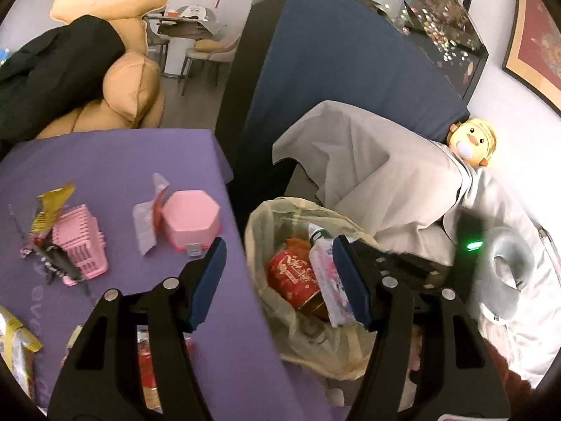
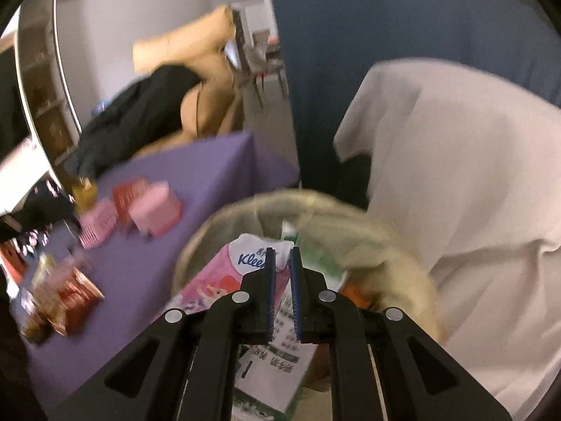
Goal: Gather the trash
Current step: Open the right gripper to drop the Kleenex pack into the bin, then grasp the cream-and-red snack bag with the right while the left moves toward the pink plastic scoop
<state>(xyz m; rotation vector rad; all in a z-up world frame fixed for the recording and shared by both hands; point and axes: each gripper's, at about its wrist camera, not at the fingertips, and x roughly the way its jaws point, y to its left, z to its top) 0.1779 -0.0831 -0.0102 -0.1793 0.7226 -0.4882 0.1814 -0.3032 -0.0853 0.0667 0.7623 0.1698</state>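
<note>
A translucent yellowish trash bag (image 1: pixel 315 347) hangs open at the right edge of the purple table (image 1: pixel 115 175). Inside lie a red can (image 1: pixel 292 277) and a pink Kleenex tissue pack (image 1: pixel 331 280). My left gripper (image 1: pixel 280 277) is open and empty above the bag's mouth. In the right wrist view the bag (image 2: pixel 350 217) and the tissue pack (image 2: pixel 217 273) lie just beyond my right gripper (image 2: pixel 282 256), whose jaws are nearly closed with a narrow gap; nothing shows between them. Wrappers (image 1: pixel 49 207) remain on the table, also in the right wrist view (image 2: pixel 66 298).
A pink hexagonal box (image 1: pixel 191 221) and a pink basket (image 1: pixel 82 245) stand on the table with a white wrapper (image 1: pixel 145 224) beside them. A beige cloth (image 1: pixel 378 175) covers something right of the bag. A dark blue partition (image 1: pixel 333 70) stands behind.
</note>
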